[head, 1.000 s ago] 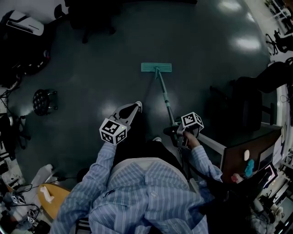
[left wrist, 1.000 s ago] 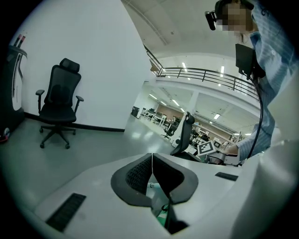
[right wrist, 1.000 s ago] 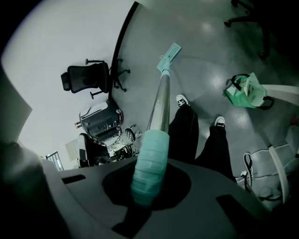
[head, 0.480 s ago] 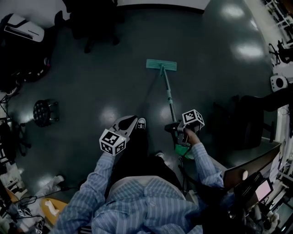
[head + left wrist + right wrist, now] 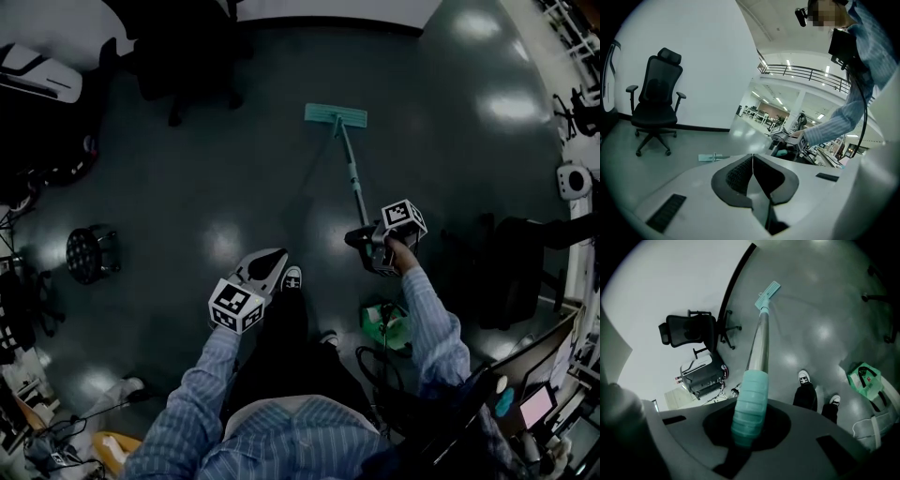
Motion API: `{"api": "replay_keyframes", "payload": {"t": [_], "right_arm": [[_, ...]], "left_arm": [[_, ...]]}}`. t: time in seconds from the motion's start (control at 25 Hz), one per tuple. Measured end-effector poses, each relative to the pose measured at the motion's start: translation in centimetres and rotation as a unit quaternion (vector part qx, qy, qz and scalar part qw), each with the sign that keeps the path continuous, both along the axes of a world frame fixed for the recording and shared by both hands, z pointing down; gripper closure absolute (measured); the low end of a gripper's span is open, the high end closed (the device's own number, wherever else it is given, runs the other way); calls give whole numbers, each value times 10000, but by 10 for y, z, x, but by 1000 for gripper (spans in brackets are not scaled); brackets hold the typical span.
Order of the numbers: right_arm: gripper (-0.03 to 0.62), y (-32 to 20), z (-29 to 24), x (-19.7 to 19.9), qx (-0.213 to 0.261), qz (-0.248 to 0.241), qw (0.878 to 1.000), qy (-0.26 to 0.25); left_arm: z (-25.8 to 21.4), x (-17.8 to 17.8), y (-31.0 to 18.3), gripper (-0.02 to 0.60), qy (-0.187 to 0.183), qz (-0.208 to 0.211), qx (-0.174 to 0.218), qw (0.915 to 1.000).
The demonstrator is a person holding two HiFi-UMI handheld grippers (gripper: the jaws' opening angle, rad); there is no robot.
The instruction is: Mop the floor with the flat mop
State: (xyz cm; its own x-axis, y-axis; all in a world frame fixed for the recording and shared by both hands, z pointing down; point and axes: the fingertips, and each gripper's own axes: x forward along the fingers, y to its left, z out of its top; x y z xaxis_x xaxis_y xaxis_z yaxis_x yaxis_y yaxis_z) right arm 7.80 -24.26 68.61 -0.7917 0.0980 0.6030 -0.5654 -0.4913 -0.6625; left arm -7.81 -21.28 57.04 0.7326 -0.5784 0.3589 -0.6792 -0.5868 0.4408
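Jaws on the right gripper (image 5: 371,249) close round the upper end of the mop pole (image 5: 351,173) in the head view. The pole slants forward and down to the pad (image 5: 336,115), which lies on the dark floor (image 5: 234,178) well ahead of the person's shoe (image 5: 292,277). The left gripper (image 5: 266,266) hangs by the left leg, apart from the pole. A green bag (image 5: 385,323) sits on the floor just behind the right gripper, and a chair (image 5: 178,66) stands well to the left of the pad.

From the left gripper view, its two jaws meet with no gap and nothing sits between them. The pad shows small on the floor beyond, to the right of the chair.

From the right gripper view, the jaws clamp the ribbed teal grip (image 5: 750,404) at the pole's top. The pole runs straight out to the pad, which looks level on the floor.

The stroke appears to be one-handed mopping of the open floor. To do it well, the pad should stay flat under steady downward pressure and travel in straight, overlapping lanes. The clamp on the grip needs to be firm enough that the pole cannot twist. Setting the free left gripper lower on the pole would likely give better steering. The pad should be kept clear of the chair's base and the bag.
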Motion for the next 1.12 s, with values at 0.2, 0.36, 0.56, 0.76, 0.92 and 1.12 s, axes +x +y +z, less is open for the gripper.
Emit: {"api": "replay_keyframes", "payload": {"t": [0.2, 0.36, 0.56, 0.76, 0.92, 1.12], "right_arm": [[583, -80, 17, 0, 175, 201, 9996, 58], [583, -141, 29, -1, 275, 371, 9988, 164], [583, -212, 39, -1, 373, 568, 9973, 260], [585, -268, 47, -7, 454, 729, 9954, 424], [585, -296, 57, -17, 485, 997, 9930, 401], [585, -302, 58, -28, 545, 1060, 9918, 453]], "left_arm": [[16, -3, -23, 575, 44, -27, -68, 10000], [34, -14, -21, 575, -16, -25, -213, 9998], [59, -28, -17, 575, -74, -95, -429, 9990], [72, -33, -23, 575, -57, -246, -457, 9986], [82, -34, -25, 575, -18, -343, -438, 9984], [81, -32, -23, 575, 70, -318, -399, 9987]]}}
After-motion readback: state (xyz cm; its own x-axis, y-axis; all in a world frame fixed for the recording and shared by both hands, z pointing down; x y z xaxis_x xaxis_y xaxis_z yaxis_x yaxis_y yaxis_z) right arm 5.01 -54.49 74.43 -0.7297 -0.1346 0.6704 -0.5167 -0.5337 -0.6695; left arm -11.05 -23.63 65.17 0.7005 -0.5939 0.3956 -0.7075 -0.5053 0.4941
